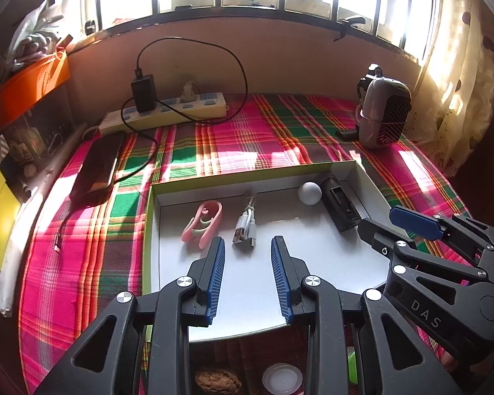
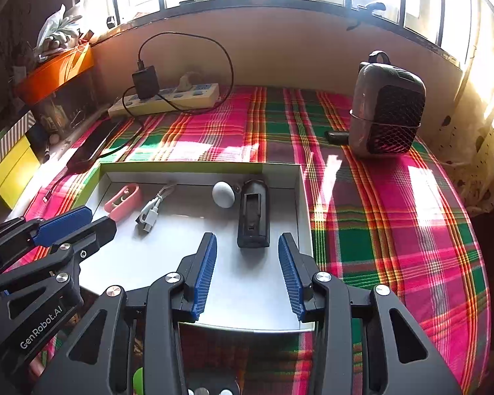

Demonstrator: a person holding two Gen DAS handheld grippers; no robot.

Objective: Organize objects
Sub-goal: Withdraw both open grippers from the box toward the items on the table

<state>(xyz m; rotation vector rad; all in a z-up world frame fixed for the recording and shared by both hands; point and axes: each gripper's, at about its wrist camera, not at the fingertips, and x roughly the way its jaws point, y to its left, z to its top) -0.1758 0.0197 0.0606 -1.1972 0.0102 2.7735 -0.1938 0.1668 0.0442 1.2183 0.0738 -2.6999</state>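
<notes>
A shallow white box (image 1: 313, 177) (image 2: 280, 172) with a green rim lies on the plaid cloth. In it lie a pink clip (image 1: 202, 220) (image 2: 123, 200), a coiled white USB cable (image 1: 245, 227) (image 2: 150, 212), a white ball (image 1: 309, 193) (image 2: 223, 194) and a black oblong device (image 1: 341, 205) (image 2: 253, 219). My left gripper (image 1: 248, 247) hovers open over the box floor, just short of the cable, nothing between its fingers. My right gripper (image 2: 247, 245) (image 1: 385, 220) stands open just short of the black device, empty.
A grey speaker with a mesh front (image 1: 383, 113) (image 2: 387, 110) stands at the back right. A power strip with charger (image 1: 168, 112) (image 2: 168, 97) and a dark phone (image 1: 98, 164) lie at the back left. A walnut (image 1: 217, 381) and a small lid (image 1: 283, 380) lie below the box's near edge.
</notes>
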